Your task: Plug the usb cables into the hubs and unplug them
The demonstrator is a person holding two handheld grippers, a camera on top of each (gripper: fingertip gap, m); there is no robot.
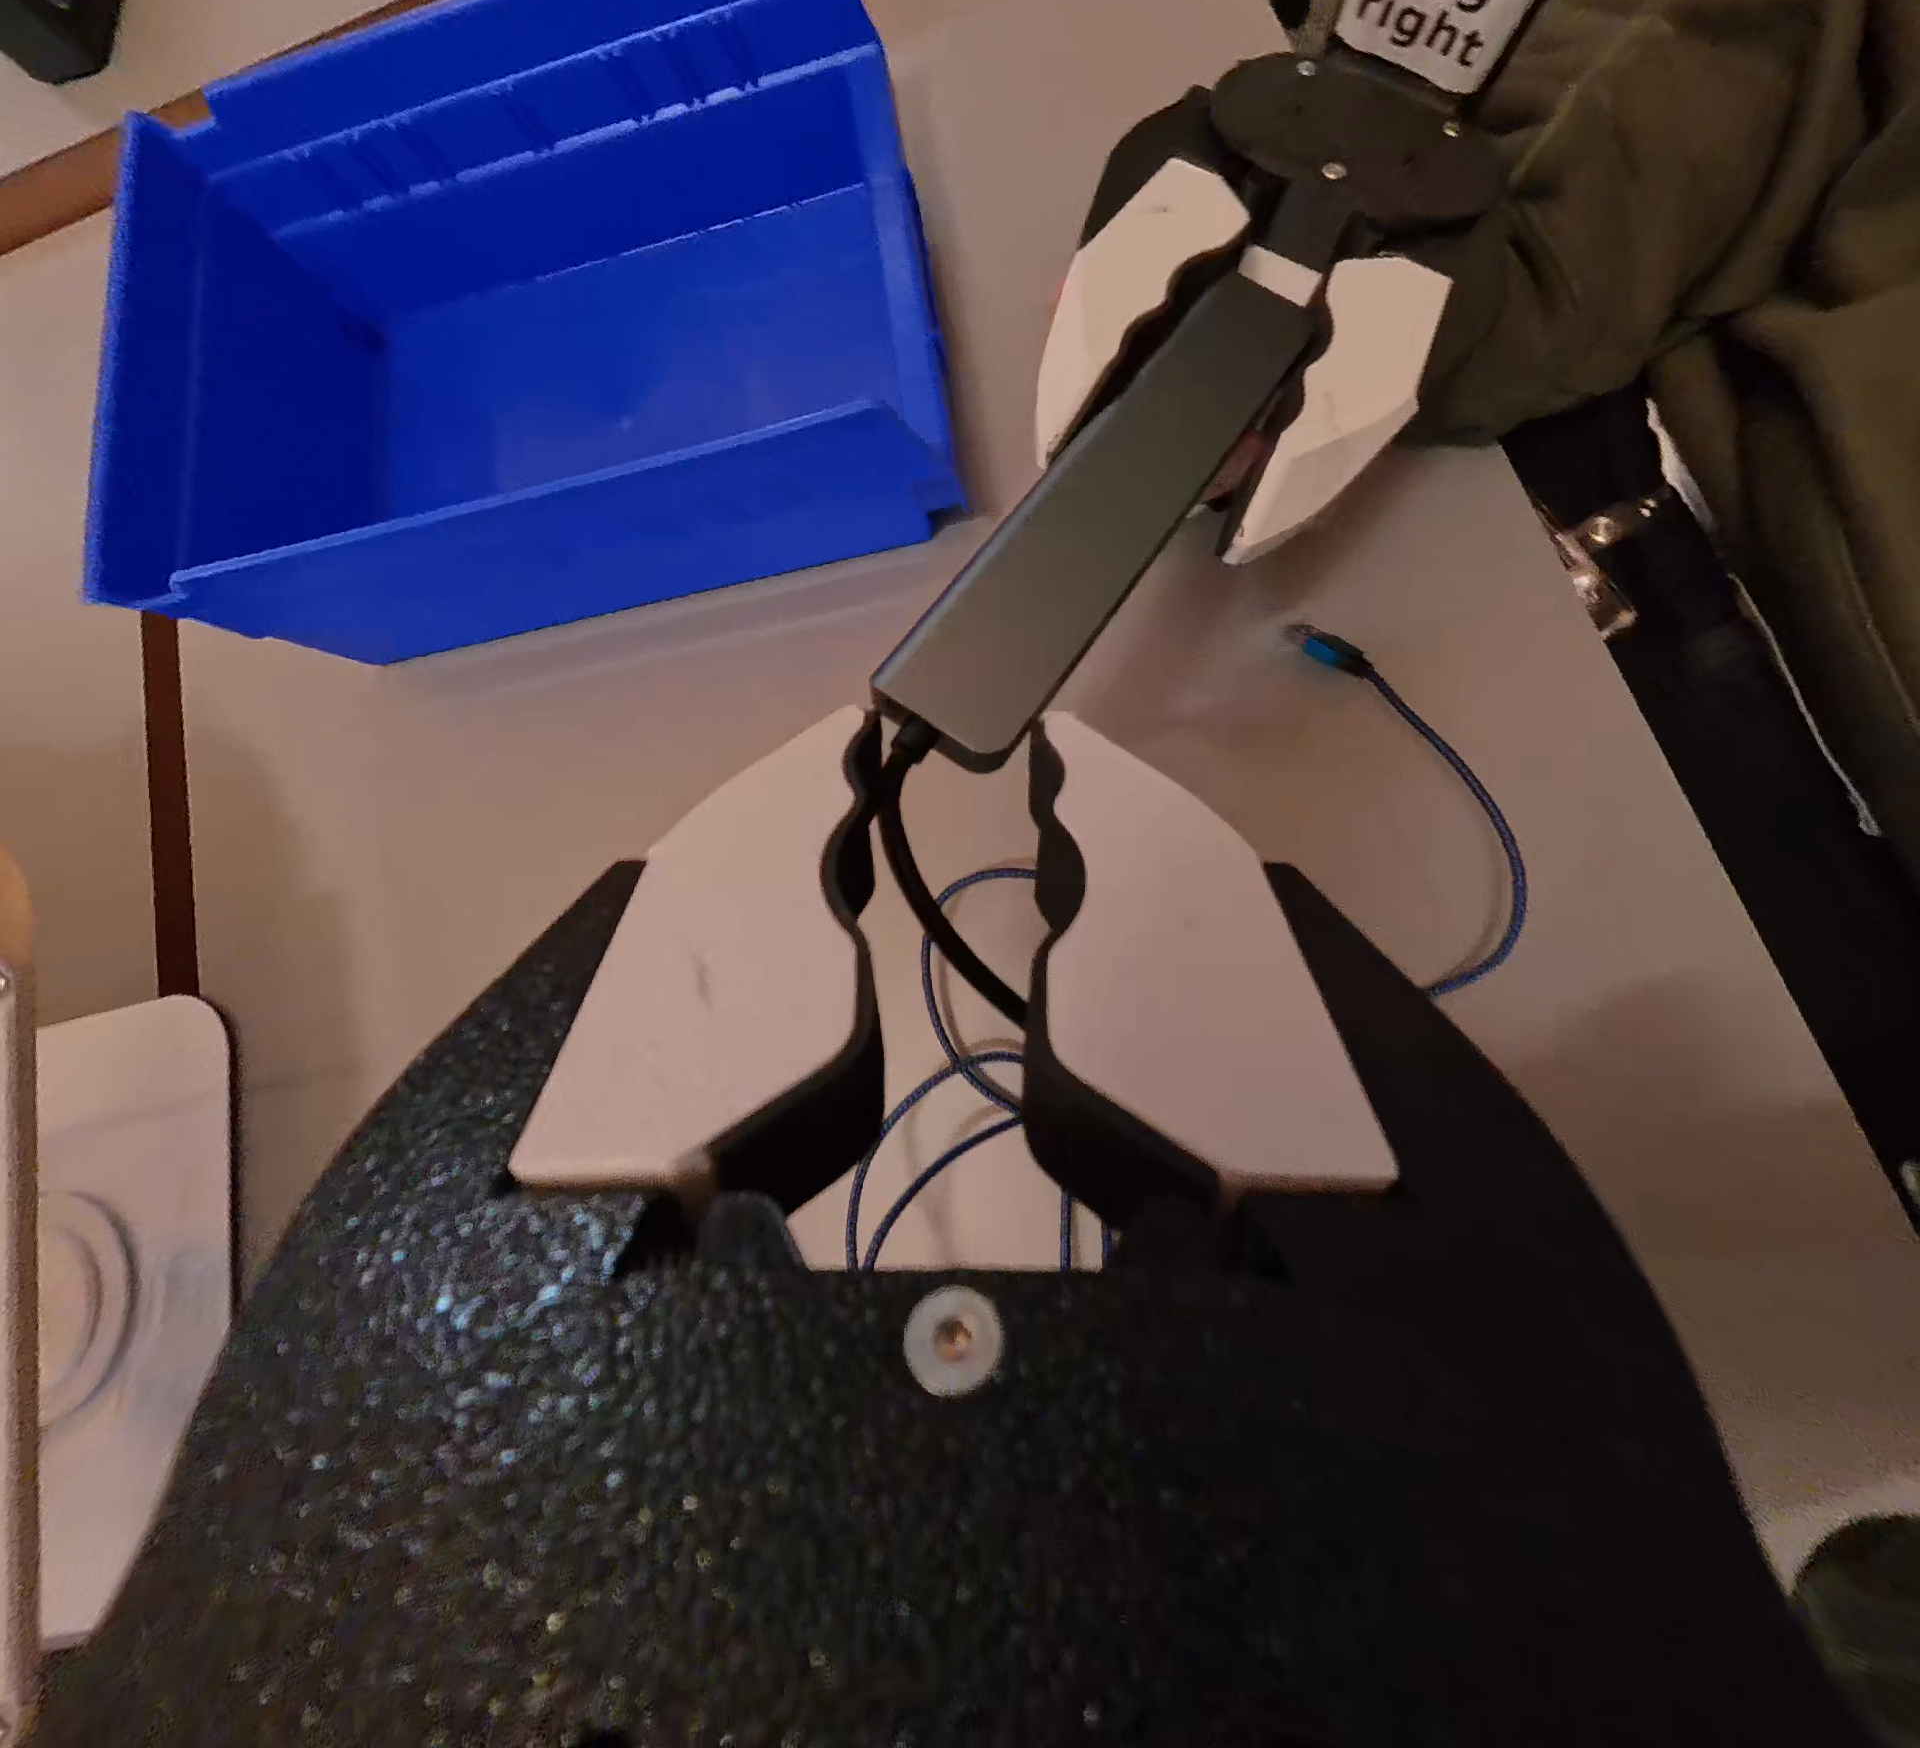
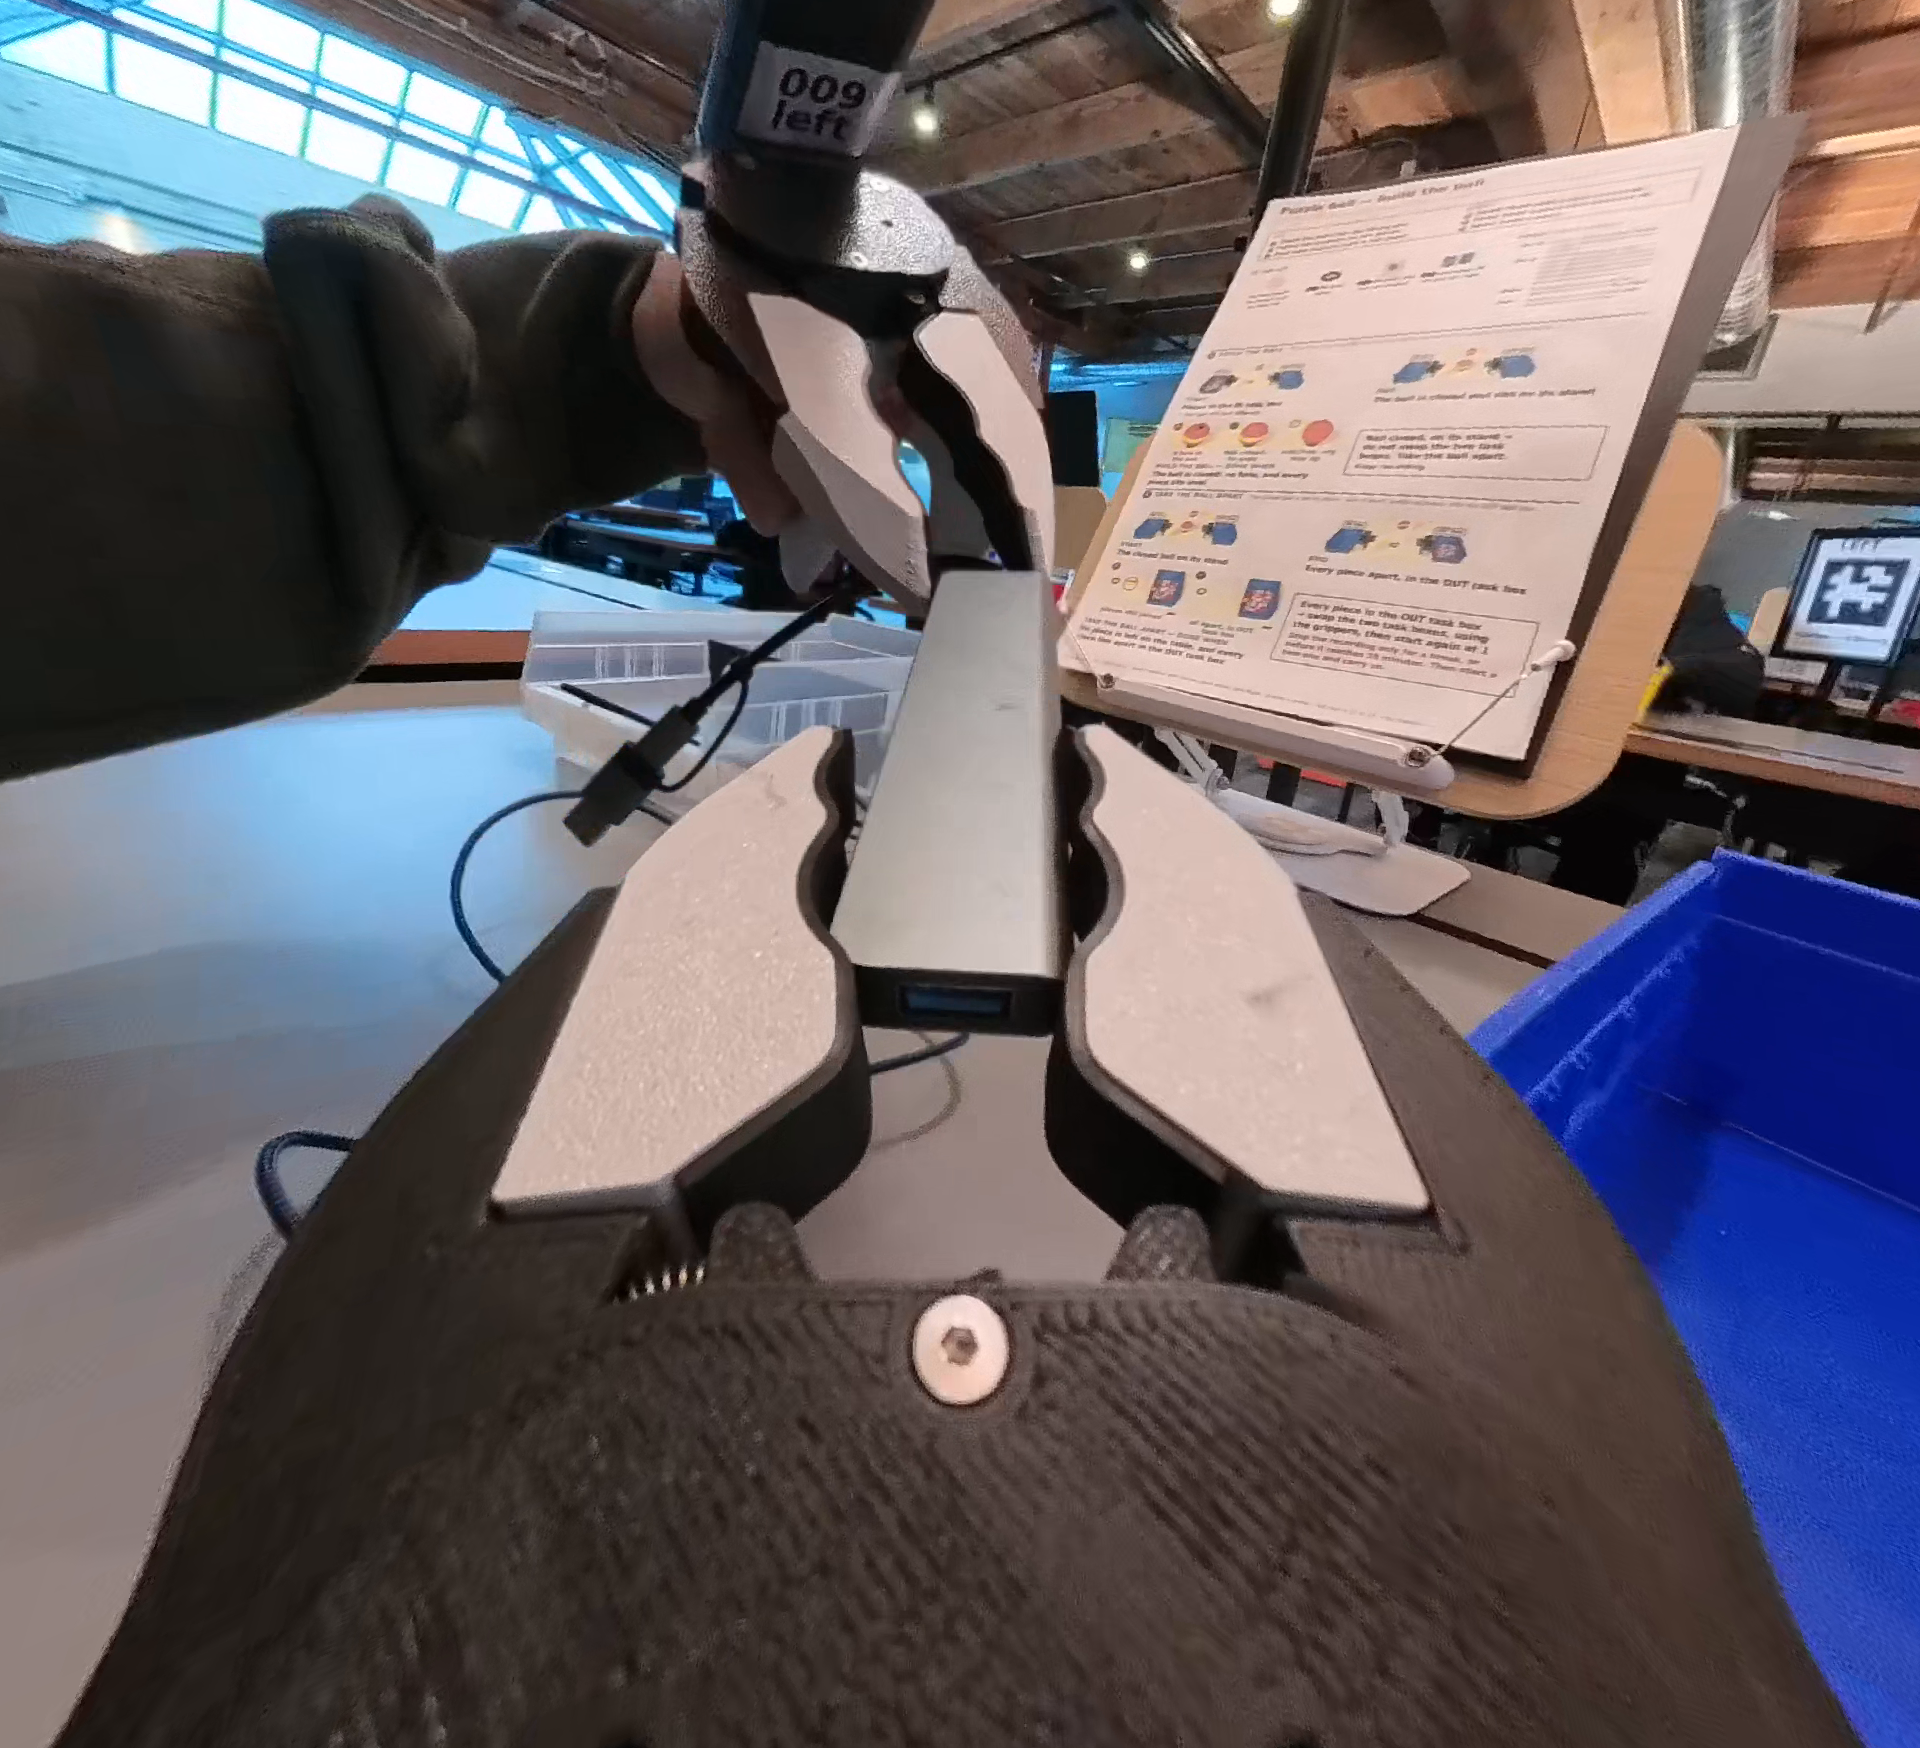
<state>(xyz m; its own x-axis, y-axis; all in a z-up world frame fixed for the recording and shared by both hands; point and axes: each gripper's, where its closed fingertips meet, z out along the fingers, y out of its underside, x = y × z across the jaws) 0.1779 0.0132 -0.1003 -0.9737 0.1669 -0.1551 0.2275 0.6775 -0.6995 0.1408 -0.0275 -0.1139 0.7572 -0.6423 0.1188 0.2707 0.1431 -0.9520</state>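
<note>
Left wrist view: left gripper (image 1: 951, 732) has its fingers spread partway, tips flanking the near end of the hub (image 1: 1101, 514), where the hub's black cable (image 1: 935, 877) comes out. Cannot tell if the tips touch the hub; nothing looks clamped. The black cable runs down through the gap between the fingers. Hub is a slim grey bar, lifted off the table (image 1: 520, 815) and tilted, far end pinched in the right gripper (image 1: 1236, 410), whose white fingers close on both long sides. A person's olive sleeve (image 1: 1714, 192) is behind that gripper, at the table's right edge. Blue braided USB cable (image 1: 1496, 825) lies loose on the table under and right of the hub, its blue plug (image 1: 1325, 651) free, near the right edge, not in any port. Blue bin (image 1: 499, 327) sits toward the far left of the table, well apart from the hub; inside looks bare.

Right wrist view: right gripper (image 2: 961, 825) is closed on the hub (image 2: 966, 763), fingers pressed on its two long sides, a blue USB port (image 2: 956, 1002) on the near end facing the camera with no plug in it. Left gripper (image 2: 956, 545) comes down from above at the hub's far end, fingers parted a little. The hub's cable hangs left, ending in a black plug (image 2: 613, 794) dangling above the table (image 2: 208, 919). Blue cable (image 2: 468, 877) loops on the table below. Blue bin (image 2: 1714, 1127) is at the right. A sheet on a stand (image 2: 1382, 472) stands at the far edge, beside a clear box (image 2: 644, 670).
</note>
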